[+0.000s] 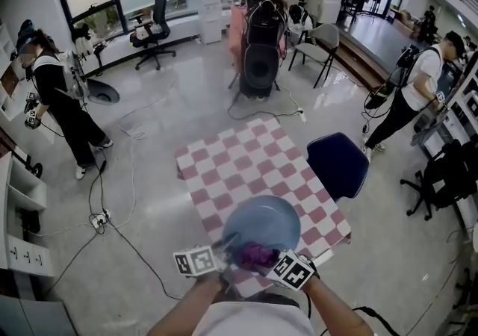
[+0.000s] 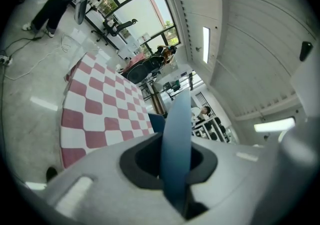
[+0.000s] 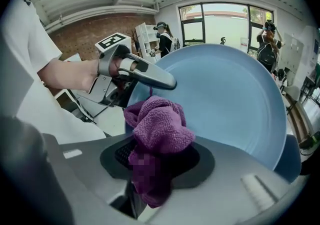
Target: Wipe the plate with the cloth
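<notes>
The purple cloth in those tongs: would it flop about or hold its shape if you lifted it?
Probably floppy: the purple cloth bunches into soft folds where the right tongs pinch it. Likely light, since that small pinch carries the whole wad. Its nubbly weave should drag rather than slip on the blue plate.

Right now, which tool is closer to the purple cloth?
Right. The right tool is clamped on the purple cloth; the left tool grips the blue plate by its edge, just beside the cloth.

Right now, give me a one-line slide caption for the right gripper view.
Right gripper, shut on purple cloth, faces the blue plate held by the left gripper.
</notes>
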A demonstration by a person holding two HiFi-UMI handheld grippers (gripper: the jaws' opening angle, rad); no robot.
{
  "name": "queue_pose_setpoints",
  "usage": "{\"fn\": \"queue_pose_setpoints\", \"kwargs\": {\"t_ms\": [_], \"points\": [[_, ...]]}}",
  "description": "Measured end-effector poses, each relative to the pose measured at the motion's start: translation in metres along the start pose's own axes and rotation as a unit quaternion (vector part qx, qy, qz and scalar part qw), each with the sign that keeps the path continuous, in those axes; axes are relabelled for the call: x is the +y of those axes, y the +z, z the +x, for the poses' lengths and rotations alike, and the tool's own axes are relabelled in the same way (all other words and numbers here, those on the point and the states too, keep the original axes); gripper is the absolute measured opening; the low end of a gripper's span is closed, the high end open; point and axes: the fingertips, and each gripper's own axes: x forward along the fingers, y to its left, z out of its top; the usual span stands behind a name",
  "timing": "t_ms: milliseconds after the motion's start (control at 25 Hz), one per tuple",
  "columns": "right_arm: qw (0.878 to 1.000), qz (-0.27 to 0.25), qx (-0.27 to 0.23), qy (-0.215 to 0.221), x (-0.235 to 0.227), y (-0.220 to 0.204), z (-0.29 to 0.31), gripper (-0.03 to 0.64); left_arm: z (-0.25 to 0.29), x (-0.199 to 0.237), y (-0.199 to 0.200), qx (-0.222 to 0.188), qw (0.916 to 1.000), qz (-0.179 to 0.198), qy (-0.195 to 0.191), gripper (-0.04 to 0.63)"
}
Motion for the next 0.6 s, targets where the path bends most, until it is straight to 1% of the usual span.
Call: {"fn": "queue_pose_setpoints", "kwargs": {"t_ms": [120,240,360,440,520,600], "points": [[1.000,-0.006,-0.012,0.018,0.010,0.011,0.006,0.155,0.004,-0.003,0.002,0.000,1.0000,0.006,-0.001,0.041],[1.000,-0.001,-0.010,0.027,0.016,0.019,0.005,0.155,0.008,-0.006,0.001,0.005,0.9998,0.019,-0.001,0.043],[0.999,0.001,-0.024,0.027,0.012,0.023,0.001,0.155,0.012,-0.008,0.002,0.009,0.9994,0.034,-0.001,0.041],[0.999,0.006,-0.031,0.027,0.006,0.022,-0.002,0.155,0.015,-0.008,0.004,0.009,0.9993,0.036,-0.005,0.040],[0.999,0.004,-0.026,0.019,-0.003,0.015,-0.003,0.155,0.017,-0.008,0.006,0.009,0.9992,0.038,-0.011,0.040],[1.000,-0.002,-0.011,0.006,-0.013,0.002,-0.004,0.155,0.020,-0.006,0.008,0.012,0.9985,0.052,-0.013,0.040]]}}
